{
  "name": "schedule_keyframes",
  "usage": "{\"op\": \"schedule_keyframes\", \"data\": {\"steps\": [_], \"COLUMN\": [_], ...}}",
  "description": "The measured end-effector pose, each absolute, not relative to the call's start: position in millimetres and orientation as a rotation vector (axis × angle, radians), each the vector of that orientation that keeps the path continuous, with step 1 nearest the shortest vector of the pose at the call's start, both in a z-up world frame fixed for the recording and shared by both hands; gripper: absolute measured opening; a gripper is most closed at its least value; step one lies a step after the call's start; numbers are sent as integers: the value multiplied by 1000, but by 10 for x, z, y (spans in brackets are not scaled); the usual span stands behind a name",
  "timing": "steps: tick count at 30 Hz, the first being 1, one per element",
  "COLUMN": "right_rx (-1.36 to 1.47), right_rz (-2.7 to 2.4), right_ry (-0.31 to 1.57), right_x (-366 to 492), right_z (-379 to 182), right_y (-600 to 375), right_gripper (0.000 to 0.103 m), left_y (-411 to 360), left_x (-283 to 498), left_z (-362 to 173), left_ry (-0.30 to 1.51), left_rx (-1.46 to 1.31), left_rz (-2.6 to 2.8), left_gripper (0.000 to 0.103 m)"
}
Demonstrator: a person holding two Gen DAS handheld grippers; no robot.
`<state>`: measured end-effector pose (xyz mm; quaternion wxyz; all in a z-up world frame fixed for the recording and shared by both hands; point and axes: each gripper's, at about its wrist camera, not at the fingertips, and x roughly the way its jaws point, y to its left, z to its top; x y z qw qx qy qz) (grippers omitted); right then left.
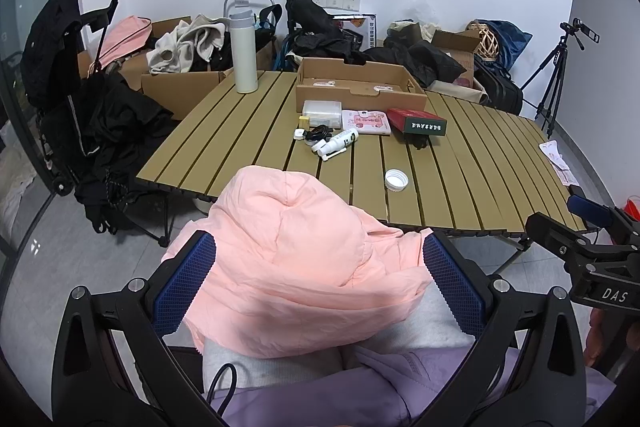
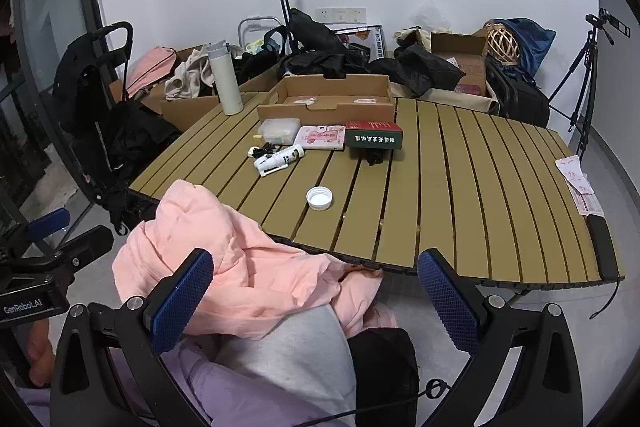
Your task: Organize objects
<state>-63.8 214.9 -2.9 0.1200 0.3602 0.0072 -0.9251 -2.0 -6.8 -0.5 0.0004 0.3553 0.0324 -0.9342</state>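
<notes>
A pink jacket (image 1: 296, 259) lies over the person's lap and against the near edge of the slatted table (image 1: 460, 163); it also shows in the right wrist view (image 2: 224, 267). My left gripper (image 1: 320, 279) is open, its fingers either side of the jacket. My right gripper (image 2: 316, 299) is open, to the right of the jacket, above grey trousers. On the table lie a white bottle cap (image 1: 396, 180), a white spray bottle (image 1: 336, 143), a red-and-green box (image 1: 416, 121), a pink case (image 1: 366, 121), a clear plastic box (image 1: 322, 109) and an open cardboard tray (image 1: 360, 83).
A white thermos (image 1: 244, 51) stands at the table's far left corner. Cardboard boxes, clothes and bags crowd the floor behind. A black folding cart (image 1: 72, 87) stands left. A tripod (image 1: 560, 67) stands right. Papers (image 2: 578, 183) lie at the table's right edge.
</notes>
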Motion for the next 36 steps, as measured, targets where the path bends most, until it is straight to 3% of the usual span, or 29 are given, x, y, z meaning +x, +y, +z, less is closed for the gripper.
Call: {"op": "schedule_keyframes", "data": {"steps": [36], "right_rx": [1070], "right_rz": [-2717], "right_ry": [49], "right_x": [-686], "right_z": [-55], "right_y": [2141], "right_gripper": [103], "left_y": [-71], "left_x": [-55], "left_z": [-55], "left_ry": [93], "left_rx": [1141], "left_rz": [-2920], "left_gripper": [103]}}
